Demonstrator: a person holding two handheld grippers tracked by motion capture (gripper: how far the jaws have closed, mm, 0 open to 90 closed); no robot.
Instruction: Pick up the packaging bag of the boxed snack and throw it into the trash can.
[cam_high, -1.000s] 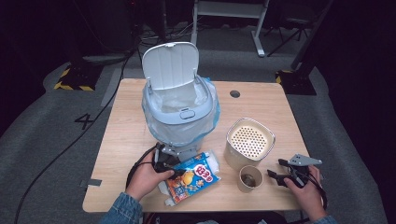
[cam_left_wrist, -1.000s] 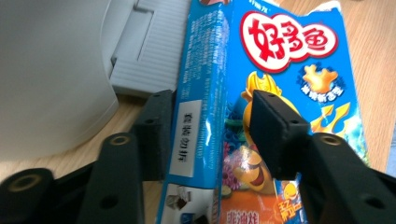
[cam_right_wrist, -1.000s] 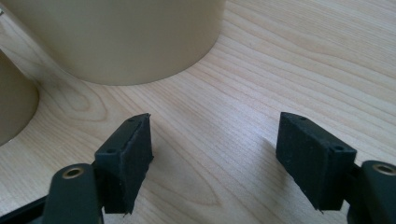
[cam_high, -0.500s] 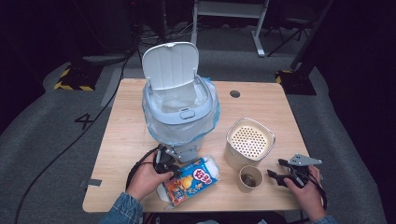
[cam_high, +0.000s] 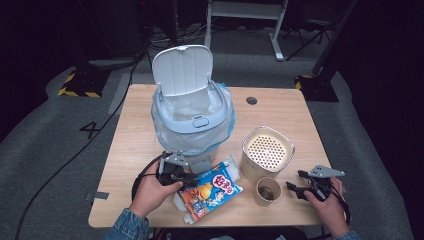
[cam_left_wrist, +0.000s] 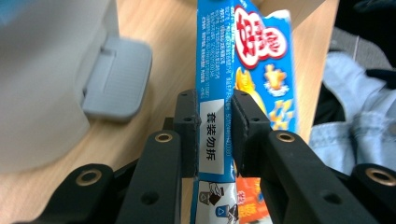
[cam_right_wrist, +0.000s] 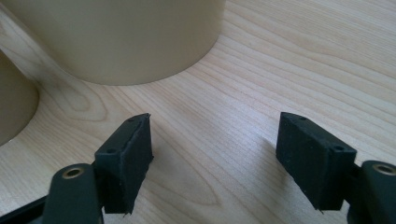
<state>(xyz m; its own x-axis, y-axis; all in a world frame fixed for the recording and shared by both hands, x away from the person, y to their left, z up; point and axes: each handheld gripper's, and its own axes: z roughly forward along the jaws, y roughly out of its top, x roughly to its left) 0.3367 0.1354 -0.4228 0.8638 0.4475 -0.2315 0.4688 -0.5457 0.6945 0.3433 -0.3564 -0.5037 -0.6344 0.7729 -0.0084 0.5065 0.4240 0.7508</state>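
Observation:
A blue and orange snack bag (cam_high: 210, 192) lies near the table's front edge, in front of the bin. My left gripper (cam_high: 186, 180) grips its left end. Its jaws have just been closing, and in the left gripper view the pads (cam_left_wrist: 189, 121) press on the bag's sealed edge (cam_left_wrist: 212, 130). The bag (cam_left_wrist: 252, 56) stretches away from them. My right gripper (cam_high: 296, 189) rests at the front right, just right of a paper cup (cam_high: 267, 191). It stands open (cam_right_wrist: 215, 140) over bare wood with nothing between its fingers.
A pale blue bin (cam_high: 192, 120) with its lid up and a plastic liner stands mid-table. A beige container (cam_high: 267, 152) with a perforated top stands behind the cup, and its wall (cam_right_wrist: 116, 37) looms ahead of my right gripper. The table (cam_high: 280, 112) has a cable hole at the back.
The left gripper's jaws have closed on the bag's end, and the hand has lifted it slightly, shifting the bag a little. The right hand and gripper have stayed still.

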